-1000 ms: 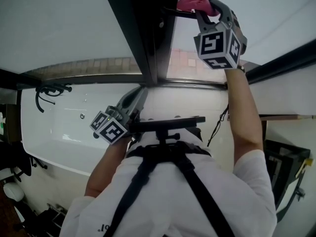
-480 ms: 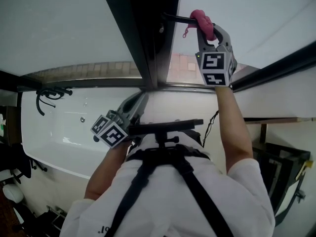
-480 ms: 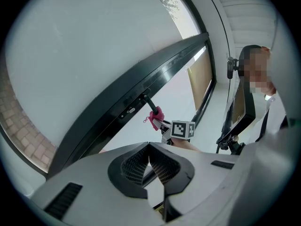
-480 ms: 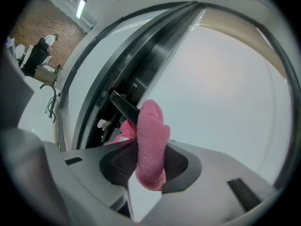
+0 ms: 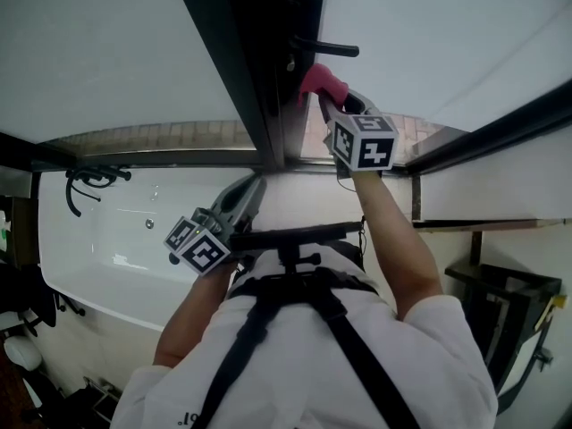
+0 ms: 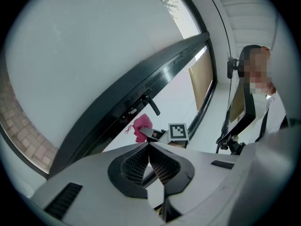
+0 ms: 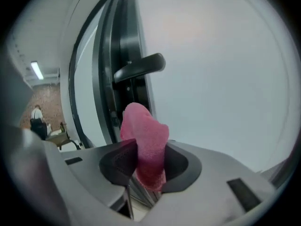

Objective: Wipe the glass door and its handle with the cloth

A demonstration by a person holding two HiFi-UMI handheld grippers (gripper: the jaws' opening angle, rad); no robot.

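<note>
Pale daylight washes out both panes of the glass door [image 5: 429, 34], so no smear or wiped patch can be read on it. The pink cloth [image 5: 320, 79] is clamped in the right gripper [image 5: 329, 99], bunched between the jaws and standing up past their tips. A second ago it was up on the black handle [image 5: 326, 47], and half a second ago at the lever's free end. It has now dropped below the lever and sits close to the dark door frame [image 5: 268, 70], leaving the handle bare. I judge the handle pass to be over or paused, with the frame edge or the glass beneath it next. The left gripper [image 5: 255, 184] hangs low near the person's chest, well apart from the door, its jaws pressed together on nothing. Whether the cloth actually touches frame or glass cannot be told from any view. The handle's mounting is lost in the shadowed frame, and the door's lower part is cut off.
</note>
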